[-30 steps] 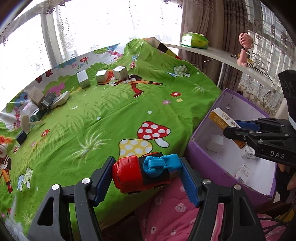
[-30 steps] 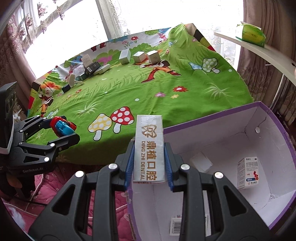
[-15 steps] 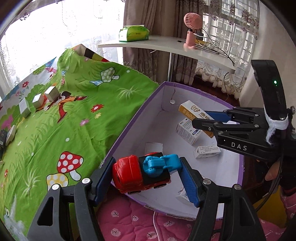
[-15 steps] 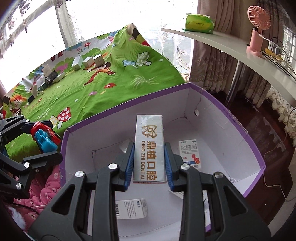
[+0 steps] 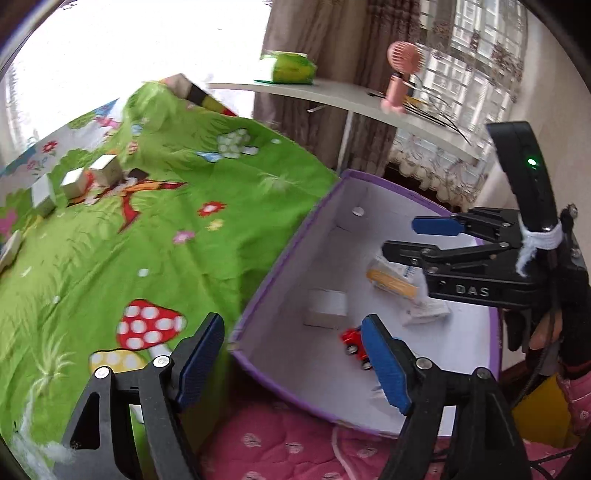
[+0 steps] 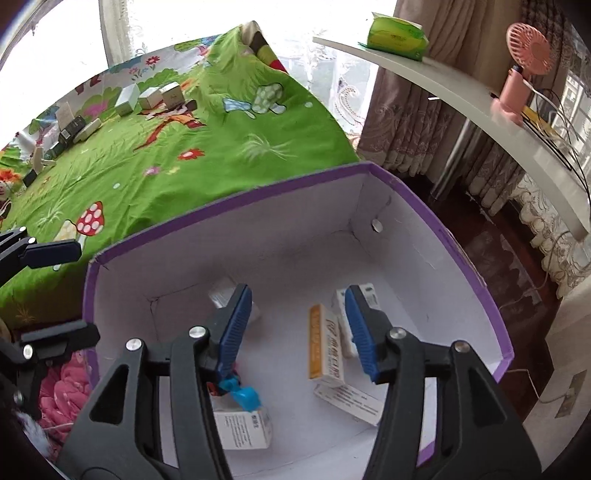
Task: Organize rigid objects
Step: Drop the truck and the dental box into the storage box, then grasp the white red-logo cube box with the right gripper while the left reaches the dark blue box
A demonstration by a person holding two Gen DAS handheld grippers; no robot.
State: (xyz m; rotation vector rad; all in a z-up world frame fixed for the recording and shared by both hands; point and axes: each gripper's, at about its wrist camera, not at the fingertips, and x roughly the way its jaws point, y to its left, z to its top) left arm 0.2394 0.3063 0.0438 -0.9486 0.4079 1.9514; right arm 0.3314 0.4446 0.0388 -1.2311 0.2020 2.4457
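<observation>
The purple box (image 6: pixel 229 203) with white inside lies below both grippers. My right gripper (image 6: pixel 299 328) hangs over it, jaws opening, with nothing pressed between the pads. The white and orange dental carton (image 6: pixel 325 347) lies loose on the box floor beneath it. My left gripper (image 5: pixel 291 363) is over the box's near wall (image 5: pixel 295 236), jaws opening and empty. The red and blue toy truck (image 5: pixel 352 341) rests on the box floor, partly hidden behind the right finger. Its blue part (image 6: pixel 242 395) shows in the right wrist view. The right gripper (image 5: pixel 417 240) also shows in the left wrist view.
Several other cartons (image 6: pixel 243 424) lie in the box. Small boxes (image 6: pixel 147 98) stand far back on the green cartoon bedsheet (image 5: pixel 166 240). A curved white shelf (image 6: pixel 461 92) holds a pink fan (image 6: pixel 524 66) and a green pack (image 6: pixel 397 35). Pink quilt (image 5: pixel 280 443) lies below.
Both grippers swung from the bed edge to over the box. The right let go of the dental carton and the left let go of the toy truck; both now lie in the box.
</observation>
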